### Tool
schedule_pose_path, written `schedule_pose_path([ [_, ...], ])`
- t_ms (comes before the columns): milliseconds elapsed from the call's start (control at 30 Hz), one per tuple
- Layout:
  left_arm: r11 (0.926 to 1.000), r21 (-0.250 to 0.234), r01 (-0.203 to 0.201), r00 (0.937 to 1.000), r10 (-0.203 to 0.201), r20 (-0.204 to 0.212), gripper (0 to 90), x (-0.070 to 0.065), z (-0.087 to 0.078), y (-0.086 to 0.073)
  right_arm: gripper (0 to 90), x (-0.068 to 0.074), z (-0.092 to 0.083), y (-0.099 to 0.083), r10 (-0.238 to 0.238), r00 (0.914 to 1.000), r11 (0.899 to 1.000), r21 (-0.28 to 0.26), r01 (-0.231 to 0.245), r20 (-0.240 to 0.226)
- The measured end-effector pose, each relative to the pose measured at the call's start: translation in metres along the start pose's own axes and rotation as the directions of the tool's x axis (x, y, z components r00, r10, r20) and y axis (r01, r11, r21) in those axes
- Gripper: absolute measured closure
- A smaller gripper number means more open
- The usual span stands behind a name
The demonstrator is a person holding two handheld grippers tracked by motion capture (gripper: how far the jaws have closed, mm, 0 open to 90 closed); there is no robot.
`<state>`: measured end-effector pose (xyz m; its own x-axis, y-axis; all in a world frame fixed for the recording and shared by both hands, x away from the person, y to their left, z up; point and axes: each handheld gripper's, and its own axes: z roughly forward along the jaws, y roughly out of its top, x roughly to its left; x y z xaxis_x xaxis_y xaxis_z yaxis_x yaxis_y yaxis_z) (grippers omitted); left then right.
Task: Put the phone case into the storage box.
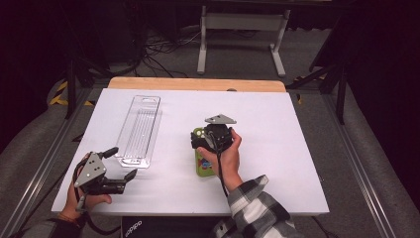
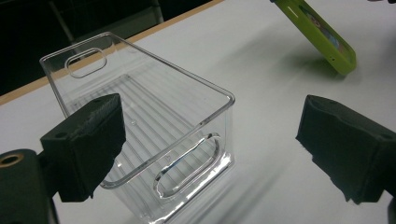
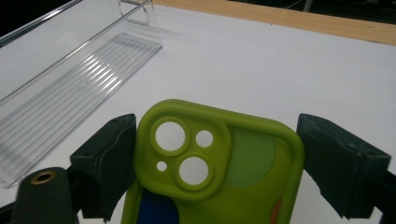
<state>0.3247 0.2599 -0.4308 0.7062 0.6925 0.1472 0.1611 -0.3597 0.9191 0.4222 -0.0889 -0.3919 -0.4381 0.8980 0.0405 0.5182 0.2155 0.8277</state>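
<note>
A lime-green phone case (image 1: 203, 166) with camera cut-outs (image 3: 180, 151) lies near the table's middle, back side up. My right gripper (image 1: 199, 141) is shut on its top end, one jaw on each side edge (image 3: 217, 161). In the left gripper view the case (image 2: 322, 39) sits tilted, its far end raised off the white table (image 1: 277, 148). A long clear plastic bin (image 1: 141, 129) lies empty at the left. My left gripper (image 1: 124, 161) stands open just short of the bin's near end wall (image 2: 187, 163), with nothing between its jaws (image 2: 215, 140).
A wooden strip (image 1: 198, 84) runs along the table's far edge. Behind it stand a white frame (image 1: 242, 29) and cables on the floor. Metal rails (image 1: 34, 168) flank the table on both sides.
</note>
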Motion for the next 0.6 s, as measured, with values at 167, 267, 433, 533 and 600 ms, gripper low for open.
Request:
schedule_pose_path([
  [167, 0.9996, -0.027, -0.004, 0.9999, 0.005, 0.015, 8.5, -0.002, 0.003, 0.008, 15.5, 0.0, -0.008, -0.001, -0.021, 0.9996, 0.999, -0.048, 0.02, -0.021],
  [267, 0.9994, -0.031, -0.012, 0.9996, 0.012, 0.025, 8.4, -0.004, 0.006, 0.015, 15.6, 0.0, -0.014, -0.001, -0.042, 0.9985, 0.996, -0.076, 0.039, -0.036],
  [433, 0.9989, -0.045, -0.011, 0.9987, 0.013, 0.049, 8.3, -0.008, 0.011, 0.024, 15.8, 0.003, -0.022, 0.0, -0.06, 0.9969, 0.992, -0.112, 0.054, -0.051],
  [533, 0.9979, -0.065, -0.004, 0.9979, 0.008, 0.063, 8.3, -0.011, 0.015, 0.031, 15.8, 0.006, -0.026, 0.001, -0.081, 0.9951, 0.989, -0.131, 0.074, -0.056],
  [600, 0.9977, -0.067, -0.01, 0.9965, 0.016, 0.082, 8.3, -0.014, 0.018, 0.036, 15.8, 0.007, -0.03, 0.002, -0.088, 0.9941, 0.986, -0.149, 0.077, -0.064],
])
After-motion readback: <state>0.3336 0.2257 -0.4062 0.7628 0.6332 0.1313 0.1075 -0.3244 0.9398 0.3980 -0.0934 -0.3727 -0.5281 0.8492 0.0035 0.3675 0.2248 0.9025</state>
